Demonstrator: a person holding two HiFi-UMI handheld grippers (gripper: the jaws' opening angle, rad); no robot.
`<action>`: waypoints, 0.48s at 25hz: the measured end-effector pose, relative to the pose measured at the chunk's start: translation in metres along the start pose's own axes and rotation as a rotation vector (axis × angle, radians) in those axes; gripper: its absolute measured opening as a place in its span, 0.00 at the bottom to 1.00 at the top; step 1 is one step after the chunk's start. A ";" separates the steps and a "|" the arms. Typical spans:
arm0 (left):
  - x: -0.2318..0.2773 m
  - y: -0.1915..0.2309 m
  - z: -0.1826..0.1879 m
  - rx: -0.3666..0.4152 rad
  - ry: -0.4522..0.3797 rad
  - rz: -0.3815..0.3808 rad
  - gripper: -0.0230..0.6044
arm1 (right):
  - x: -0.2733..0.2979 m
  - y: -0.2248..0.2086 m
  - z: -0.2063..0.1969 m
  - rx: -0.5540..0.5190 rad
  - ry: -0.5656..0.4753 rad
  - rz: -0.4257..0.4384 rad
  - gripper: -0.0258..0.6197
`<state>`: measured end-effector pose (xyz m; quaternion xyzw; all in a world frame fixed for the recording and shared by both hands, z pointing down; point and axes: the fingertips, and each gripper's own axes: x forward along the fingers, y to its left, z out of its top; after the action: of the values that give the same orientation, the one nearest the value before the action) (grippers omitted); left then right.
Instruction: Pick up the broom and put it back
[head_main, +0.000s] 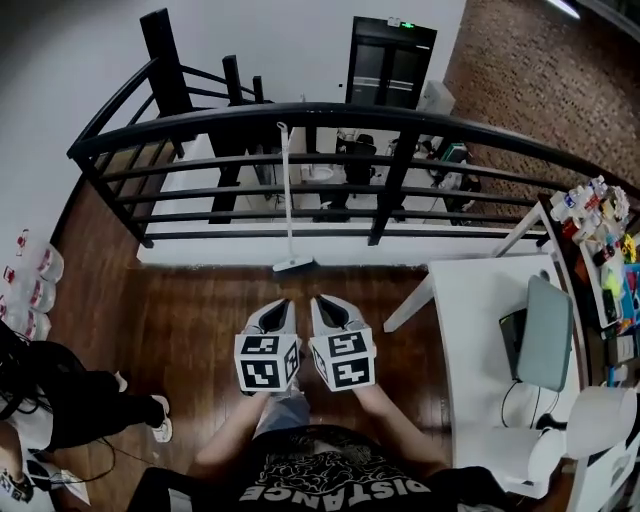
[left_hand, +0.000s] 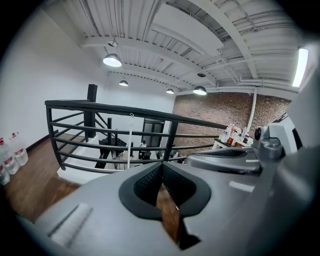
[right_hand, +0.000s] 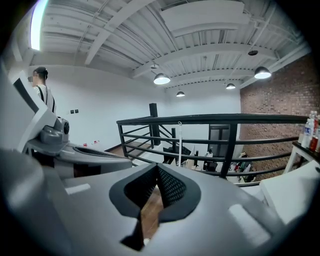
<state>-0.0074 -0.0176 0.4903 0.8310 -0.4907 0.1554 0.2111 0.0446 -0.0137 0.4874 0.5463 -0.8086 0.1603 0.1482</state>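
The broom (head_main: 289, 200) has a thin white handle and a pale flat head on the wooden floor. It stands upright against the black railing (head_main: 330, 115), straight ahead of both grippers. My left gripper (head_main: 283, 304) and right gripper (head_main: 319, 302) are held side by side, a short way short of the broom head, both shut and empty. The white handle of the broom (left_hand: 130, 142) shows against the railing bars in the left gripper view, beyond the left gripper (left_hand: 161, 172). The right gripper view has the broom (right_hand: 180, 142) beyond the right gripper (right_hand: 157, 172).
A white table (head_main: 480, 300) with a grey screen (head_main: 548, 332) stands at the right, a white chair (head_main: 590, 430) near it. Water bottles (head_main: 35, 290) line the left wall. A person's legs (head_main: 90, 405) rest at the lower left. Behind the railing the floor drops away.
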 end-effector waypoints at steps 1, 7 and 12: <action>0.008 0.009 0.007 0.002 0.001 -0.004 0.05 | 0.012 -0.002 0.006 0.004 0.002 -0.004 0.04; 0.050 0.068 0.047 -0.001 0.005 -0.023 0.05 | 0.087 -0.004 0.043 0.015 0.007 -0.032 0.04; 0.071 0.105 0.072 -0.010 -0.003 -0.049 0.05 | 0.128 0.001 0.067 0.019 0.008 -0.053 0.04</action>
<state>-0.0627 -0.1521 0.4818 0.8420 -0.4713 0.1464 0.2179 -0.0066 -0.1491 0.4796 0.5681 -0.7917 0.1666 0.1505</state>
